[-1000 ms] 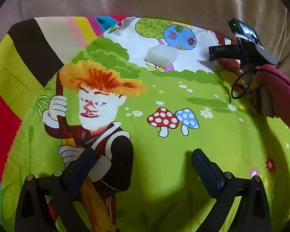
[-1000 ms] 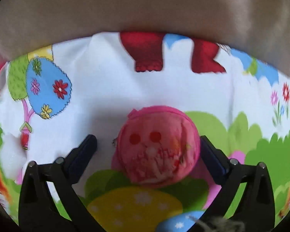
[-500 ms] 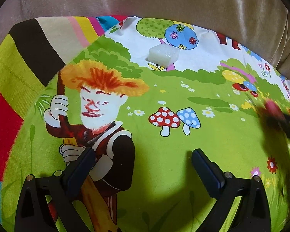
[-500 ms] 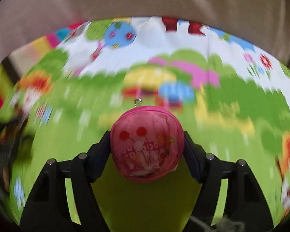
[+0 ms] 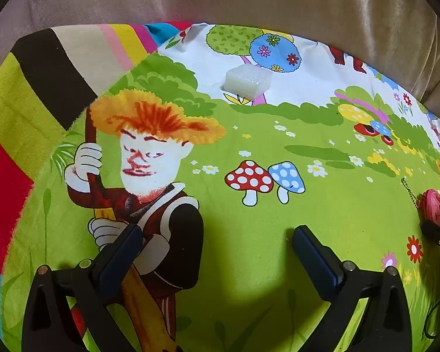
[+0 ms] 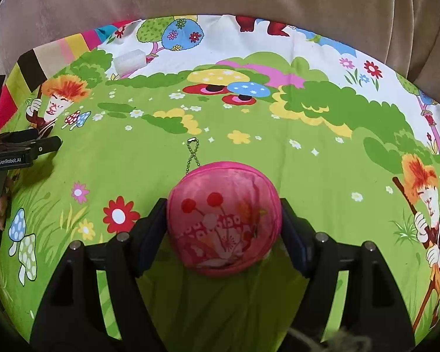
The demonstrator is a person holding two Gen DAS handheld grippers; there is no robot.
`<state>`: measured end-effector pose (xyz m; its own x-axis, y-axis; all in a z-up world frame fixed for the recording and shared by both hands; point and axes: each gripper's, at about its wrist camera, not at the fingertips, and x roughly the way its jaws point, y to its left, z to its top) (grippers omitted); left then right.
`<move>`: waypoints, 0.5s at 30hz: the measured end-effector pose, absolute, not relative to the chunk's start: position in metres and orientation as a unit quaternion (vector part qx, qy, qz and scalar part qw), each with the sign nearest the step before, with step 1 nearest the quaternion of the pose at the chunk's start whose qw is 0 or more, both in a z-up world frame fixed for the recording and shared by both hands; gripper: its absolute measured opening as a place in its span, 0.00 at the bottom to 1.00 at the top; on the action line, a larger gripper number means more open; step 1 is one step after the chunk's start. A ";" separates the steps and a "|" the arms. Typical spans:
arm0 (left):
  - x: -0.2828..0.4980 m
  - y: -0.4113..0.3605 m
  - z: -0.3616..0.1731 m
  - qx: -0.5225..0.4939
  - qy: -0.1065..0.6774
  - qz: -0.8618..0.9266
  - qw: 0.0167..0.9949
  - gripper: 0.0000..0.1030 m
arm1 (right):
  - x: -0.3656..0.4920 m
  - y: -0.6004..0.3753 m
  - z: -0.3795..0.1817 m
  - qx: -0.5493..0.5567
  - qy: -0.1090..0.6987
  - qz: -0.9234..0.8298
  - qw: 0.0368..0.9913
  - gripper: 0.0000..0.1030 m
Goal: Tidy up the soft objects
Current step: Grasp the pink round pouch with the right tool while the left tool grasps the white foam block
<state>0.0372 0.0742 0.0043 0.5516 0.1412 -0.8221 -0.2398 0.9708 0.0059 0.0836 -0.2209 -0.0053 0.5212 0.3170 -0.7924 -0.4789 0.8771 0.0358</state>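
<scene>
The right gripper (image 6: 223,223) is clamped on the round pink fabric pouch (image 6: 223,220) at lower centre of its view, jaws just beginning to ease apart; set it on the printed green cloth (image 6: 278,161) before freeing it fully. The left gripper (image 5: 217,249) stands apart, empty; the white foam block (image 5: 247,80) lies upper centre

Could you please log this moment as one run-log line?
right hand-held gripper: jaws opening slightly, pads on pink pouch | left hand-held gripper: open, empty | white sponge: on blanket
</scene>
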 end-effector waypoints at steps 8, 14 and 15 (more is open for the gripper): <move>0.127 0.062 0.005 -0.014 0.491 0.080 0.867 1.00 | 0.086 -0.218 -0.006 -0.093 0.433 0.229 0.867 0.75; 0.219 0.069 0.003 0.018 0.481 0.071 0.873 1.00 | 0.086 -0.219 -0.007 -0.092 0.433 0.229 0.867 0.75; 0.231 0.072 0.003 0.018 0.483 0.075 0.872 1.00 | 0.086 -0.219 -0.007 -0.092 0.433 0.230 0.867 0.75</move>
<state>0.2309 0.0723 0.0025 0.5227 0.1480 -0.8396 -0.1126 0.9882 0.1041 0.0860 -0.2190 -0.0067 0.5189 0.3184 -0.7933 -0.4774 0.8778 0.0399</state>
